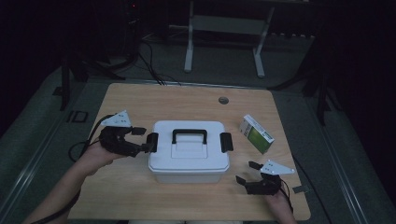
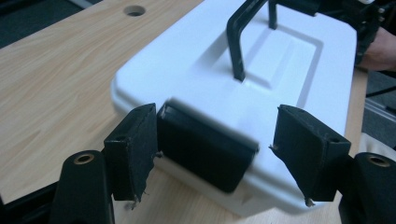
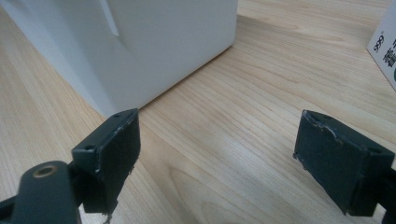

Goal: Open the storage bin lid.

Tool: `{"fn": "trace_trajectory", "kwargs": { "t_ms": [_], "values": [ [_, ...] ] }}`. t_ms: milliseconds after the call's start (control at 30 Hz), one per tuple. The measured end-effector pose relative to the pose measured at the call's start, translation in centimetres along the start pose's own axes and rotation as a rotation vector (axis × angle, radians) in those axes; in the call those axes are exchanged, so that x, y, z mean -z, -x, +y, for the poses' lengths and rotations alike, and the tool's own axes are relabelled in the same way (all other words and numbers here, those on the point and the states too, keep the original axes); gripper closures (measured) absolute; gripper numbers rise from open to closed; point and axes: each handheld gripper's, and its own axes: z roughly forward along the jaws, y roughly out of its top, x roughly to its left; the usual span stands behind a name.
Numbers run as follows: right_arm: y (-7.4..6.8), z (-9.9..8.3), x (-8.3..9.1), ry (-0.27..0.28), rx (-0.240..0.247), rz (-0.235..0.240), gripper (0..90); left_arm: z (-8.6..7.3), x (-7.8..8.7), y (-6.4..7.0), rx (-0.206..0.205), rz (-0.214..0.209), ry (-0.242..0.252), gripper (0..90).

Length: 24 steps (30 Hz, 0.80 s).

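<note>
White box — left gripper spread around its black latch, right gripper released.

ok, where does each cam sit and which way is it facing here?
High view: above the person's side, looking forward and down on the table; forearms, left gripper and right gripper show.
Left gripper view: rides the left gripper, facing the white box; open jaws flank its black latch.
Right gripper view: low over the table, open jaws aimed past the box corner.
Shared: the white box appears in all three views.
</note>
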Motion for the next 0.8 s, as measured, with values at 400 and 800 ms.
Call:
{"fn": "trace_trajectory", "kwargs": {
  "t_ms": [400,800],
  "values": [
    [0.0,0.0,0.0,-0.001,-0.002,0.006,14.2,3.7,-2.4,0.0,-0.063,-0.039,-0.060,30.7],
    [0.0,0.0,0.0,-0.001,-0.004,0.008,14.2,6.2,-4.2,0.2,-0.124,-0.058,-0.134,31.4]
  ]
}}
